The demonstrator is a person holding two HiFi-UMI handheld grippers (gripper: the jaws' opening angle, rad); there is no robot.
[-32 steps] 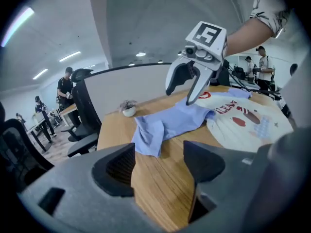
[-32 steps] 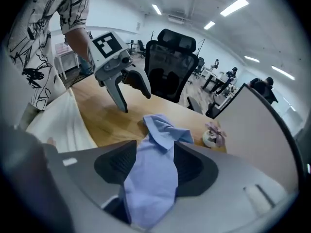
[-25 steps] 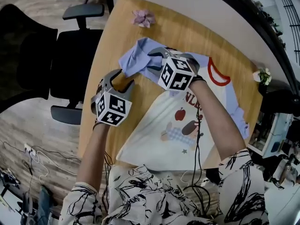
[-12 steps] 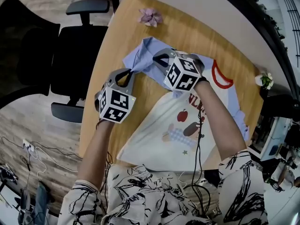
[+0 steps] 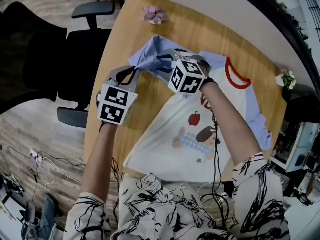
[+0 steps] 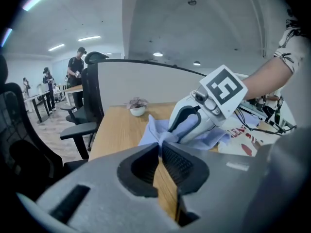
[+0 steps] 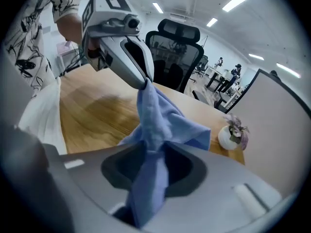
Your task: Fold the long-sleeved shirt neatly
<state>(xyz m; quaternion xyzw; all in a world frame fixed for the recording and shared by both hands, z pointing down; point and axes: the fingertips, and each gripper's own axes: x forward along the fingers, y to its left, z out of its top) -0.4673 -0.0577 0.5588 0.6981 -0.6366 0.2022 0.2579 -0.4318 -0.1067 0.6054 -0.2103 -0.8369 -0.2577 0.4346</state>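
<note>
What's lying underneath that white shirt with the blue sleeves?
Wooden table shows around the shirt, so it lies on that. Anything hidden beneath the fabric cannot be seen.

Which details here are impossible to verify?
- Shirt body: right gripper view, mostly cut off at the left edge.
- Chest print lettering: head view, crossed by the right forearm.
- Right tool grip: jaws have just been opening; in the right gripper view the bunched sleeve covers the pads.
- Background people: left gripper view, too small.
</note>
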